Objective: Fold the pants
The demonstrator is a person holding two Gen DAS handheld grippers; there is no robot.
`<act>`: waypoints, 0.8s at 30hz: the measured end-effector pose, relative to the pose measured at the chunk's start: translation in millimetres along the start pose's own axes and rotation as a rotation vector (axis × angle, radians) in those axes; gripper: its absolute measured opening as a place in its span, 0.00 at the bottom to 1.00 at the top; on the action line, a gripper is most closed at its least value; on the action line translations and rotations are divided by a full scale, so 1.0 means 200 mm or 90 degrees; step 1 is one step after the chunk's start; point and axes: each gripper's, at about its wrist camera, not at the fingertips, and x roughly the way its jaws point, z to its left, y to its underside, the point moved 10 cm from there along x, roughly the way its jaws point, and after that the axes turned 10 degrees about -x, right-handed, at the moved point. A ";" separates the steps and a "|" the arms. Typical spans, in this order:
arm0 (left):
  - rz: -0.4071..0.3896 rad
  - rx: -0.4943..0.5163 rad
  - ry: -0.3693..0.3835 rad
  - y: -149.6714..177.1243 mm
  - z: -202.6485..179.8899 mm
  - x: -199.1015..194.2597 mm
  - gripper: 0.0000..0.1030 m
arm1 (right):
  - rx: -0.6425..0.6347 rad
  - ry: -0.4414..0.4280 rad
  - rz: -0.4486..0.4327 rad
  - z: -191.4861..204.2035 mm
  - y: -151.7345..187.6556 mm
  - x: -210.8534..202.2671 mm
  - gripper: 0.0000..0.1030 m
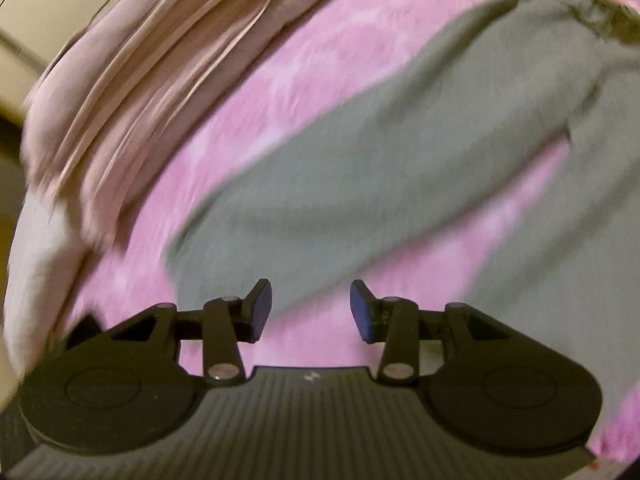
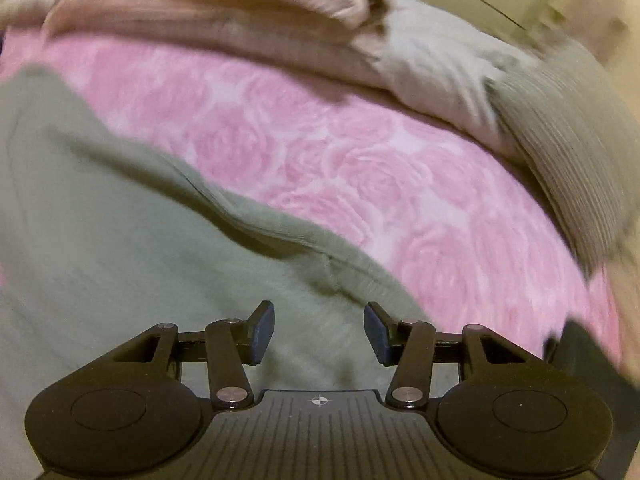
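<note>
Grey-green pants (image 1: pixel 360 168) lie spread on a pink rose-patterned blanket (image 1: pixel 248 92). In the left wrist view one leg runs from upper right down to its cuff end just ahead of my left gripper (image 1: pixel 311 308), which is open and holds nothing. The other leg fills the right side. In the right wrist view the pants (image 2: pixel 120 220) cover the left and lower middle, with a ribbed band edge (image 2: pixel 320 248) running diagonally. My right gripper (image 2: pixel 319 332) hovers open over that fabric near the band, nothing between its blue pads (image 2: pixel 264 332). Both views are motion-blurred.
A rumpled dusty-pink quilt (image 1: pixel 120 92) lies along the far side of the blanket (image 2: pixel 360 152), also seen as the quilt (image 2: pixel 200 4) at the top. A white cloth (image 2: pixel 436 56) and a grey ribbed cushion (image 2: pixel 560 136) sit at the right. A dark object (image 2: pixel 580 356) is at the right edge.
</note>
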 end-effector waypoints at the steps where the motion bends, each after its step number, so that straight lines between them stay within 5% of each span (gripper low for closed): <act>1: -0.014 0.010 0.010 -0.12 -0.05 0.08 0.37 | -0.026 -0.004 0.000 -0.03 0.01 0.05 0.45; 9: -0.088 0.093 0.126 -0.86 -0.46 0.58 0.37 | -0.219 -0.040 -0.002 -0.18 0.08 0.41 0.45; 14: -0.047 0.113 0.264 -1.00 -0.72 0.75 0.37 | -0.257 -0.067 -0.017 -0.20 0.09 0.50 0.42; 16: -0.023 0.132 0.292 -0.99 -0.79 0.79 0.25 | -0.245 -0.092 -0.019 -0.19 0.09 0.51 0.23; 18: -0.006 0.138 0.307 -0.99 -0.83 0.80 0.06 | -0.234 -0.103 -0.015 -0.18 0.09 0.51 0.05; 19: 0.000 0.134 0.311 -0.99 -0.83 0.79 0.00 | -0.228 -0.103 -0.015 -0.19 0.09 0.50 0.04; 24: -0.049 0.120 0.254 -1.10 -0.74 0.75 0.00 | -0.182 -0.104 -0.021 -0.29 -0.01 0.44 0.03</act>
